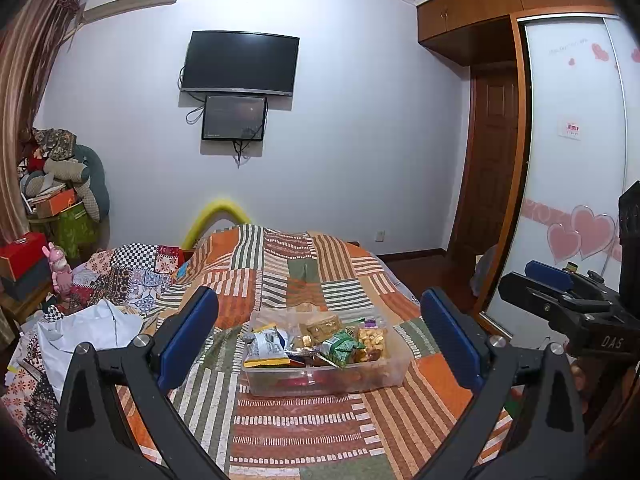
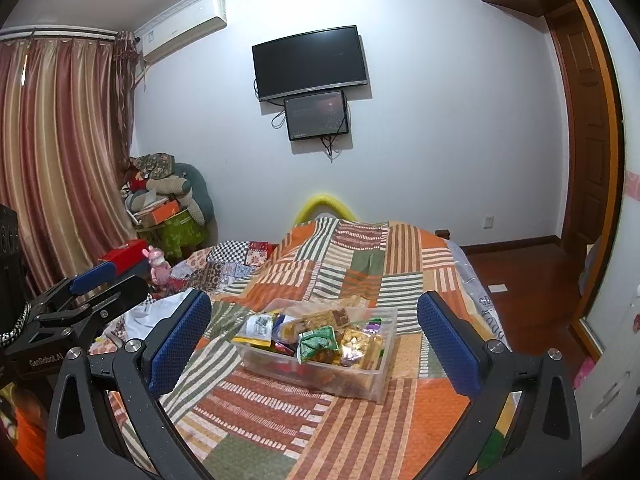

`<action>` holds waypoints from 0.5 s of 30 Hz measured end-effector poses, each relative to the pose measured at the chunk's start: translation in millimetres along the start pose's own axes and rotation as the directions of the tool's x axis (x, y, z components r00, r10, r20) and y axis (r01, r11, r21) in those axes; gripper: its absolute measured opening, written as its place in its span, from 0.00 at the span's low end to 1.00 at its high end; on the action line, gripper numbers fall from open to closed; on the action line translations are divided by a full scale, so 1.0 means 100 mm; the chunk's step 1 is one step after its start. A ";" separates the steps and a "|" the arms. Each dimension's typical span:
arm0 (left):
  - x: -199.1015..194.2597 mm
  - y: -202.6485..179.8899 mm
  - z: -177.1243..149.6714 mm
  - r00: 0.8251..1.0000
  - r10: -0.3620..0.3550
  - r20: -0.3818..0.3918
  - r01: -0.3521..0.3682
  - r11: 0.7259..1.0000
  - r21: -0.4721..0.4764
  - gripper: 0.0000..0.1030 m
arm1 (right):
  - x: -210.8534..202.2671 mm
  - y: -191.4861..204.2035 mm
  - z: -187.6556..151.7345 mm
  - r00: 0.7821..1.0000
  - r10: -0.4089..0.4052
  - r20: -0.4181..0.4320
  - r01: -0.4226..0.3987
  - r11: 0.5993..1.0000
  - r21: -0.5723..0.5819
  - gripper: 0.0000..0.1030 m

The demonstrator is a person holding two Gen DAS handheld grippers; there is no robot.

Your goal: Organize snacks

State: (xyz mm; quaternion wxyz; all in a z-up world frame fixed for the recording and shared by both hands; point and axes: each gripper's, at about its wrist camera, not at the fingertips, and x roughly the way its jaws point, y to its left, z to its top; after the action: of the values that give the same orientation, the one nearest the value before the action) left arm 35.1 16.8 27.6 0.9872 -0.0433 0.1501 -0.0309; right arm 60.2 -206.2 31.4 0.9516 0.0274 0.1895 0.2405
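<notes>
Nearest the lens, the left gripper (image 1: 320, 336) fills the lower part of its frame with both blue-padded fingers (image 1: 188, 336) spread wide and nothing between them; the right gripper (image 2: 314, 336) stands the same way, wide apart and empty. Both point at the clear plastic box (image 1: 326, 376) in the lower centre, which rests on the striped patchwork quilt (image 1: 304, 436). The snack packets (image 1: 342, 346) already lie inside this box, heaped loosely above its rim, probably because the box collects them. This fits a sorting that is finished, or a pile waiting to be arranged. No packet shows on the quilt around it.
</notes>
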 end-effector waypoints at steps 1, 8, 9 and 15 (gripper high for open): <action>0.00 0.00 0.01 1.000 0.000 0.001 0.000 1.000 0.000 1.00 | 0.00 0.00 0.00 1.000 -0.001 0.000 0.001 1.000 0.000 1.00; -0.03 -0.05 0.03 1.000 -0.003 0.009 0.003 1.000 0.007 1.00 | -0.04 0.00 0.03 1.000 -0.014 0.009 0.014 1.000 0.001 1.00; -0.03 -0.05 0.03 1.000 -0.006 0.009 0.006 1.000 0.008 1.00 | -0.04 0.00 0.03 1.000 -0.016 0.010 0.016 1.000 0.002 1.00; -0.02 -0.06 0.02 1.000 -0.014 0.006 0.014 1.000 0.002 1.00 | -0.05 -0.01 0.04 1.000 -0.025 0.011 0.024 1.000 0.006 1.00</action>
State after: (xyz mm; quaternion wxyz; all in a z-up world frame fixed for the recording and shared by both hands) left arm 33.3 11.1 30.8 0.9875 -0.0434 0.1470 -0.0377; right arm 58.2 -209.3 36.3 0.9554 0.0291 0.1855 0.2281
